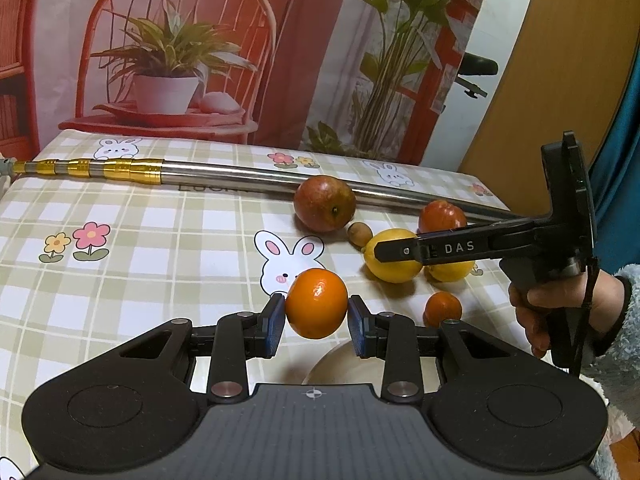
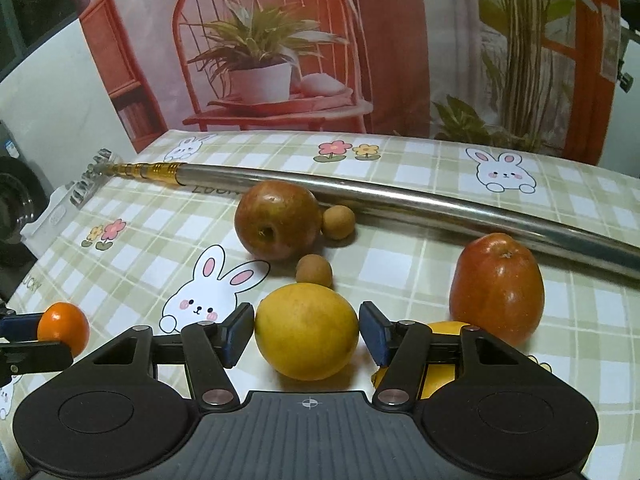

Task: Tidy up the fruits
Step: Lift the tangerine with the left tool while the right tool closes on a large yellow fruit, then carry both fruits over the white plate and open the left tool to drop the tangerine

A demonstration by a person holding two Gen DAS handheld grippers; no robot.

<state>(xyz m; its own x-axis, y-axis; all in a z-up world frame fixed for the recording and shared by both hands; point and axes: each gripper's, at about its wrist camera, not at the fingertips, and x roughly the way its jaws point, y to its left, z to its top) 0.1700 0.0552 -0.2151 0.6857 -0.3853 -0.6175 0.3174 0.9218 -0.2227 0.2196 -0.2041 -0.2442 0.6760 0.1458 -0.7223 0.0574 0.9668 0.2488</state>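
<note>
My left gripper (image 1: 316, 303) is shut on an orange tangerine (image 1: 316, 314) and holds it in the air, above the rim of a pale bowl (image 1: 340, 366). The right wrist view shows that tangerine (image 2: 64, 330) at the left edge. My right gripper (image 2: 306, 316) stands open astride a yellow lemon (image 2: 307, 344) that rests on the checked tablecloth (image 2: 400, 264), its blue pads close beside the lemon's sides. From the left wrist view, the right gripper (image 1: 386, 250) reaches in from the right over this lemon (image 1: 394, 268).
Two red apples (image 2: 276, 220) (image 2: 496, 288), two brown longans (image 2: 339, 222) (image 2: 314, 272), a second lemon (image 2: 440, 378) and a small tangerine (image 1: 443, 309) lie nearby. A long metal pole (image 2: 400, 196) crosses the table behind them. A person's hand (image 1: 560, 312) holds the right gripper.
</note>
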